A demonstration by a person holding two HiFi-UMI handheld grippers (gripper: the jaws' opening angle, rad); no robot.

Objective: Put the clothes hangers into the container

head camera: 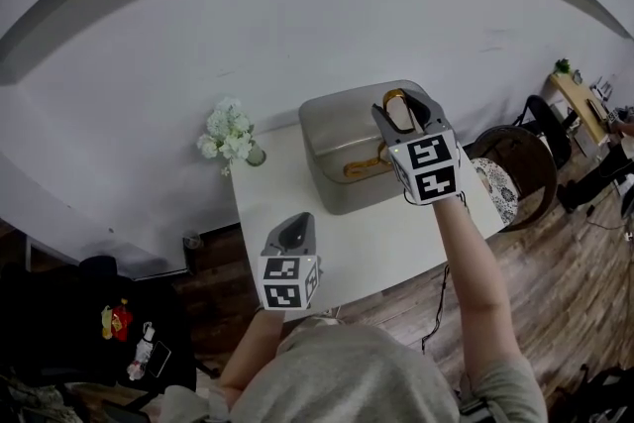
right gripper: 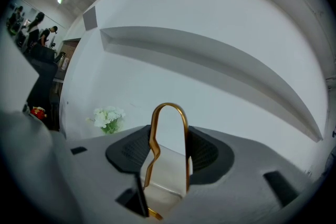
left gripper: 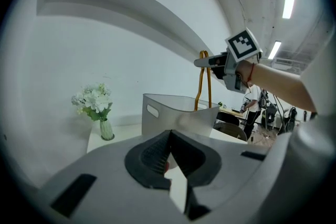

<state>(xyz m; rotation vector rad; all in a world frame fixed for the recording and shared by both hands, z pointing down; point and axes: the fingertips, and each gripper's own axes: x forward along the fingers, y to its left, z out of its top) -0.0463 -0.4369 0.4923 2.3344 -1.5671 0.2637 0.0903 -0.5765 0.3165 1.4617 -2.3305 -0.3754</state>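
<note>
A gold wire clothes hanger (head camera: pixel 361 167) hangs upright from my right gripper (head camera: pixel 404 104), its lower part down inside the grey container (head camera: pixel 327 114). In the right gripper view the hanger's narrow loop (right gripper: pixel 153 136) stands between the two pads, and the right gripper (right gripper: pixel 169 150) is shut on it. The left gripper view shows the same hanger (left gripper: pixel 203 84) dropping from the right gripper (left gripper: pixel 203 62) into the container (left gripper: pixel 157 113). My left gripper (head camera: pixel 295 231) hovers over the table's front left, shut with nothing in it; its pads (left gripper: pixel 157 155) meet.
The container stands at the right rear of a white table (head camera: pixel 297 193). A small vase of white flowers (head camera: pixel 230 136) sits at the table's back left corner. A round chair (head camera: pixel 517 163) stands to the right of the table, and a person (left gripper: pixel 253 105) is far off.
</note>
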